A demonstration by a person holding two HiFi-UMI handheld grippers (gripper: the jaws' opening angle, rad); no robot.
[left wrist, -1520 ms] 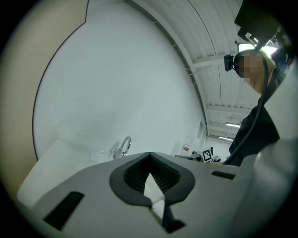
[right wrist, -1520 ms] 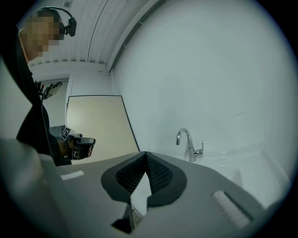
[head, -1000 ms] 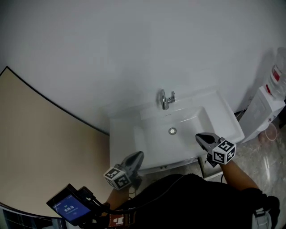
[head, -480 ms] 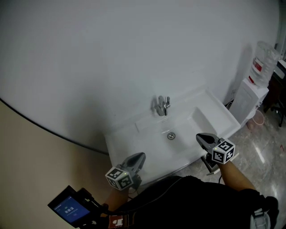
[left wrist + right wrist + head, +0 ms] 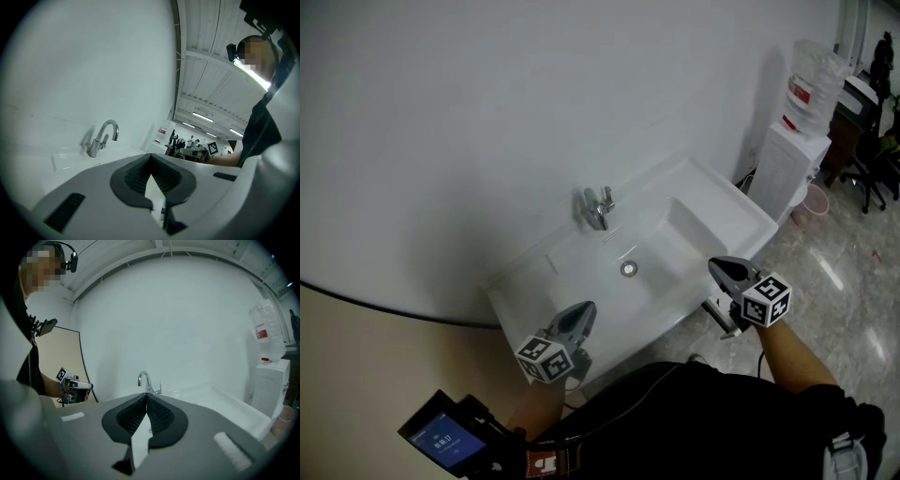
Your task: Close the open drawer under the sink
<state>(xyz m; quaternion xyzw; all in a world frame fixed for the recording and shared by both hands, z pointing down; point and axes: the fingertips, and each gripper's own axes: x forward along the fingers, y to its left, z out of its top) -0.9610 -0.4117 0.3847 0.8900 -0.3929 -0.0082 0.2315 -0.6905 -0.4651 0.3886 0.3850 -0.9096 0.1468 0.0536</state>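
At the centre of the head view, a white sink [image 5: 689, 220] stands against a pale wall. Its long side runs from 8 o'clock to 2 o'clock, and a chrome tap [image 5: 598, 208] sits at its back edge. We hold a tool in each hand at the sink's front rim. The left tool [image 5: 584, 311] is at 7 o'clock from the drain [image 5: 628, 269]. The right tool [image 5: 722, 268] is at 3 o'clock from it, near the right front corner. Both tools have their jaws pressed together with nothing between them, and both point across the basin towards the wall. The drawer appears in no view. We judge that it lies beneath the front rim, lower than both tools, with its front parallel to the sink's long side. We cannot tell which hand is nearer to it.
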